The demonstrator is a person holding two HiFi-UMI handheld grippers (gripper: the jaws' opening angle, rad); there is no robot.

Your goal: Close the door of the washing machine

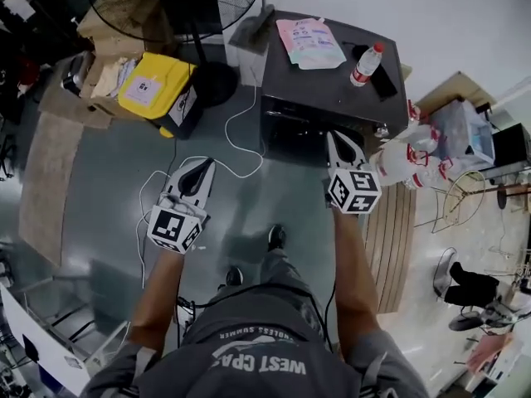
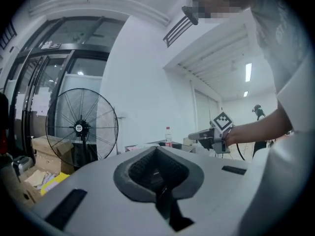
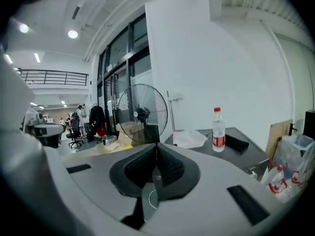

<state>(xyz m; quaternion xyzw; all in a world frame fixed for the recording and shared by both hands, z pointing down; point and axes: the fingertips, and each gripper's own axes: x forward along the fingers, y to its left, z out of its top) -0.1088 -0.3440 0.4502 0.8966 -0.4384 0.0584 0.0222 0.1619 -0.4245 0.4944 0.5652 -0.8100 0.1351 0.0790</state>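
The washing machine (image 1: 332,89) is a dark grey box seen from above; its dark front face (image 1: 303,131) points toward me, and I cannot tell how its door stands. My right gripper (image 1: 334,137) hangs just in front of that face near its right side, jaws together and empty. My left gripper (image 1: 202,167) is over the floor to the machine's left, also shut and empty. In the right gripper view the shut jaws (image 3: 157,146) aim over the machine's top (image 3: 246,151). In the left gripper view the shut jaws (image 2: 156,149) point past the right gripper (image 2: 214,134).
On the machine's top lie a pink pouch (image 1: 310,41), a red-labelled bottle (image 1: 366,63) and a black object (image 1: 383,80). A standing fan (image 1: 195,7) and a yellow box (image 1: 162,89) are to the left. A white cable (image 1: 241,131) crosses the floor. Bags (image 1: 415,160) sit at the right.
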